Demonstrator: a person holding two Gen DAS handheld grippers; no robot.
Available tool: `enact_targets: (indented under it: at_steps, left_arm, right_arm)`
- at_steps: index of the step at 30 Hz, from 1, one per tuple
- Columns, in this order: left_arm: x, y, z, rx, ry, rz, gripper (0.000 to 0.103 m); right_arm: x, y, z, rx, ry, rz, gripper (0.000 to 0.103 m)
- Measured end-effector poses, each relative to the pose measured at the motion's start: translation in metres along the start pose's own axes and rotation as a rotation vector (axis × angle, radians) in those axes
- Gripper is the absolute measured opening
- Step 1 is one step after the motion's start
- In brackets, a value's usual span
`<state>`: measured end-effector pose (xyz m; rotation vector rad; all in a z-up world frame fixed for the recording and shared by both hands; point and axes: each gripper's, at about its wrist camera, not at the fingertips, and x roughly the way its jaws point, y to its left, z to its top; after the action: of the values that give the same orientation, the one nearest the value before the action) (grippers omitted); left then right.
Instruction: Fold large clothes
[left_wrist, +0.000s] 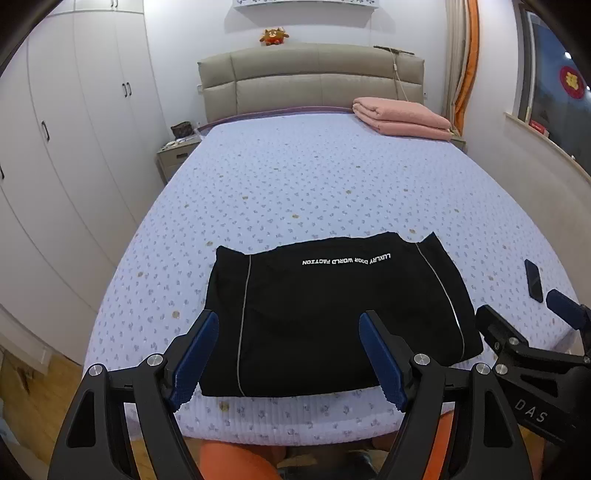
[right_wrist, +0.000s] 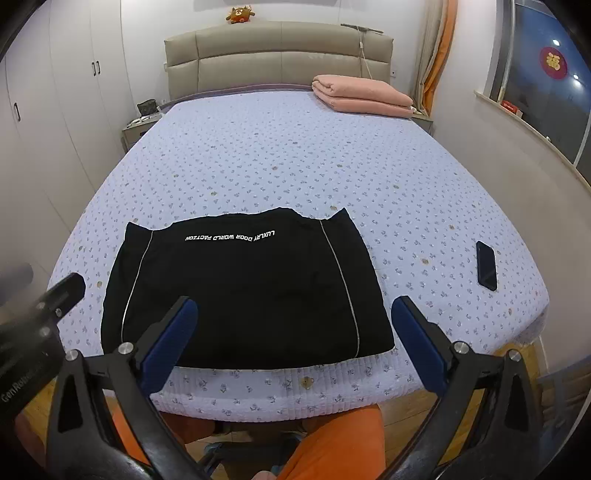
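A black garment (left_wrist: 332, 314) with white lettering and two thin grey stripes lies folded into a flat rectangle near the front edge of the bed (left_wrist: 314, 177). It also shows in the right wrist view (right_wrist: 251, 291). My left gripper (left_wrist: 290, 360) is open and empty, held above the garment's near edge. My right gripper (right_wrist: 295, 339) is open and empty, above the garment's near right corner. The right gripper also shows at the right of the left wrist view (left_wrist: 524, 314).
A black phone (right_wrist: 486, 265) lies on the bed to the right of the garment. A folded pink blanket (right_wrist: 360, 96) sits at the far right by the headboard (right_wrist: 277, 51). White wardrobes (left_wrist: 74, 129) line the left wall. A nightstand (left_wrist: 177, 155) stands at the far left.
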<state>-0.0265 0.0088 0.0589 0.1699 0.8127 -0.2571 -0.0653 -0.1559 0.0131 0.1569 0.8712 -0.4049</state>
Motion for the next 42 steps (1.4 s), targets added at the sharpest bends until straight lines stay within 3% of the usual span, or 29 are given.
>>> enact_targets:
  at_steps: [42]
  left_arm:
    - [-0.004,0.000,-0.004,0.008,-0.013,0.000,0.080]
  right_arm:
    - [-0.011,0.004,0.001,0.012,-0.014,0.025,0.103]
